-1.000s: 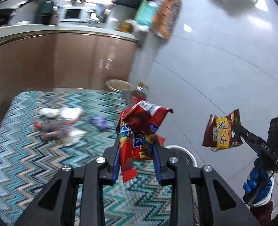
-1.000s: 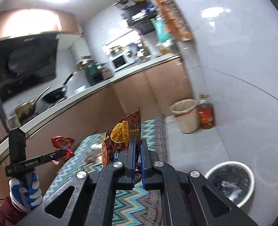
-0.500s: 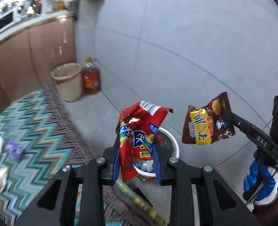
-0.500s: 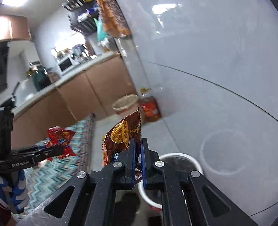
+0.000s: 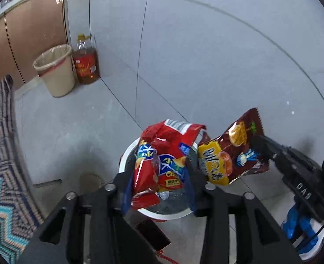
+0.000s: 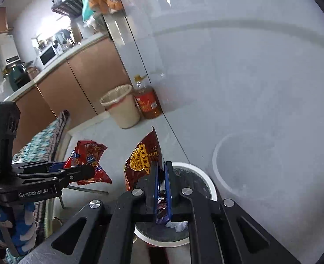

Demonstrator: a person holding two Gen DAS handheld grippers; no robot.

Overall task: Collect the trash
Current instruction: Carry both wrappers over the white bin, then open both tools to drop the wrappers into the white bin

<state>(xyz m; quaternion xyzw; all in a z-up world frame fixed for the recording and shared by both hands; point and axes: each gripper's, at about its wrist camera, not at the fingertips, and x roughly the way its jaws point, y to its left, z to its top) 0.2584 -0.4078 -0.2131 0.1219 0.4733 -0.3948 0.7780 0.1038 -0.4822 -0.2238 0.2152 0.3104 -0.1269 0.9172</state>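
Over the round white-rimmed trash bin (image 5: 126, 160) now, left gripper (image 5: 159, 176) opening around the crumpled red foil snack bag (image 5: 162, 154), right gripper (image 6: 161, 189) clamped on the brown foil snack bag (image 6: 142, 160), both drops not yet done.
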